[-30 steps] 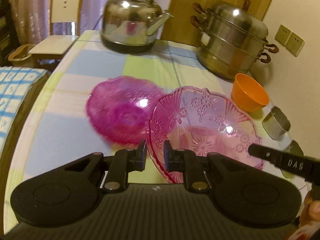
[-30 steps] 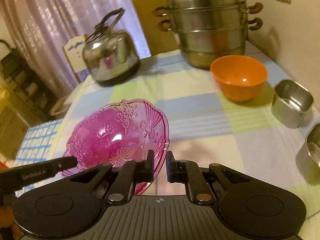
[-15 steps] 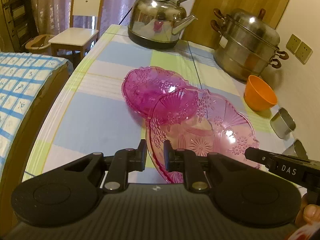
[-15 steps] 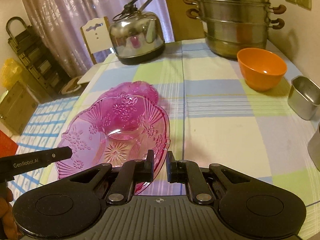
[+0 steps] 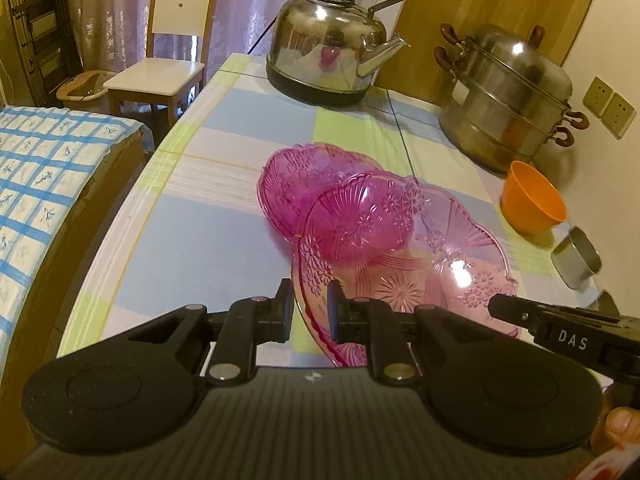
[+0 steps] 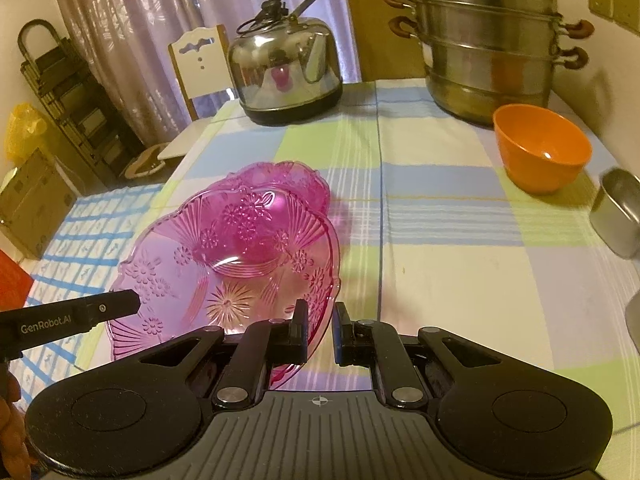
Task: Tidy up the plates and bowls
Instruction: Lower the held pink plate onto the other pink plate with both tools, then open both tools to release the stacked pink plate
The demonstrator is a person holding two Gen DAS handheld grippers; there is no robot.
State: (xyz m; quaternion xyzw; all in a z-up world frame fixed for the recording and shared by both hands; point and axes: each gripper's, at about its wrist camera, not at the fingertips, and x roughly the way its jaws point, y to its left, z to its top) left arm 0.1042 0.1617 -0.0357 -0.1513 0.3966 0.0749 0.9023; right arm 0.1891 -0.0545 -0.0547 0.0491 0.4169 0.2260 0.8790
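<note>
Gripping the near left rim of the pink glass plate [image 5: 420, 276], the left gripper [image 5: 310, 312] is sitting with jaws nearly together, the rim pinched between them. The plate is being held tilted above the checked tablecloth [image 5: 192, 248], its far edge overlapping a second pink glass plate [image 5: 296, 184] lying flat on the cloth behind it. Left of the table a blue checked cover [image 5: 44, 168] is showing, and a white chair [image 5: 168, 60] is standing at the far left corner. A steel kettle [image 5: 332, 56] is sitting at the far end of the table, a stacked steel steamer pot [image 5: 512, 100] to its right by the wall. An orange bowl [image 5: 532, 204] is resting in front of the steamer, with a small steel cup [image 5: 576, 256] nearer and just right of it.

On the plate's right rim, the right gripper [image 6: 320, 332] is clamping too, jaws almost together with the rim [image 6: 320, 320] between them. In the right wrist view the held plate [image 6: 224, 264] is filling the lower left and the other plate [image 6: 296, 180] is peeking out behind it. The left gripper's finger [image 6: 80, 316] is reaching in from the left edge of that view. The kettle [image 6: 284, 72], steamer [image 6: 488, 48], orange bowl [image 6: 540, 148] and steel cup [image 6: 620, 212] are all standing apart from the plates.
</note>
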